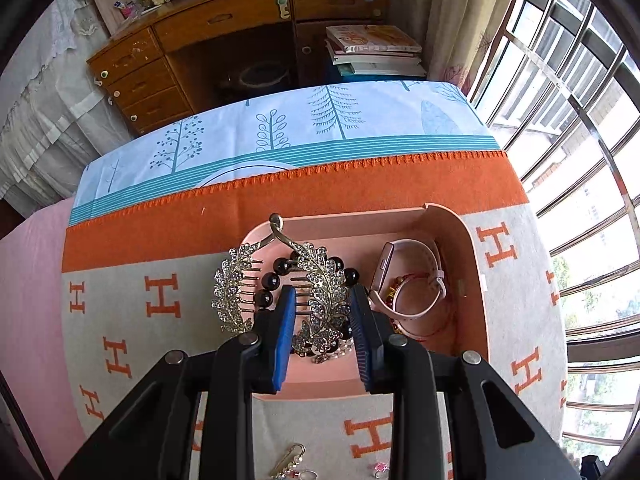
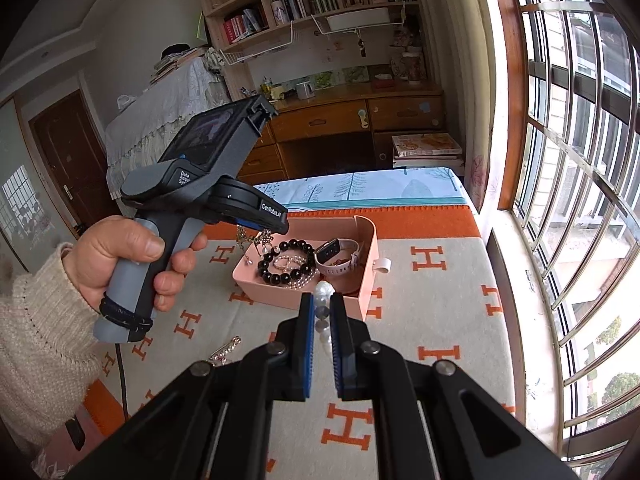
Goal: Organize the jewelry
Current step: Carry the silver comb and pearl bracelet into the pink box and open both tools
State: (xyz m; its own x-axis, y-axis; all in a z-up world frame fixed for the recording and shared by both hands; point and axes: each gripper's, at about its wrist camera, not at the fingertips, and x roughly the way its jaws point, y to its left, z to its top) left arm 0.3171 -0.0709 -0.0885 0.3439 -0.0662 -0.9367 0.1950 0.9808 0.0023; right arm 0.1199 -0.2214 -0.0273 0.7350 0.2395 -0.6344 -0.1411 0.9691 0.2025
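Observation:
My left gripper (image 1: 322, 294) is shut on a gold leaf-shaped rhinestone hair comb (image 1: 320, 296). The comb hangs over the left part of an open pink box (image 1: 474, 256), its right leaf between the blue pads and its left leaf sticking out sideways. In the box lie a black bead bracelet (image 1: 269, 280), a pink smartwatch (image 1: 412, 276) and a red string bracelet (image 1: 440, 322). In the right wrist view my right gripper (image 2: 321, 302) is shut on a pearl strand (image 2: 324, 290), lifted just in front of the box (image 2: 264, 286). The comb (image 2: 254, 237) dangles above the box's left end.
A beaded safety-pin brooch (image 1: 289, 460) and a small pink ring (image 1: 380, 469) lie on the grey-and-orange H-patterned blanket (image 1: 160, 340) near me. A person's hand (image 2: 128, 256) grips the left tool's handle. A barred window (image 2: 580, 200) runs along the right, with a wooden desk (image 2: 360, 120) behind.

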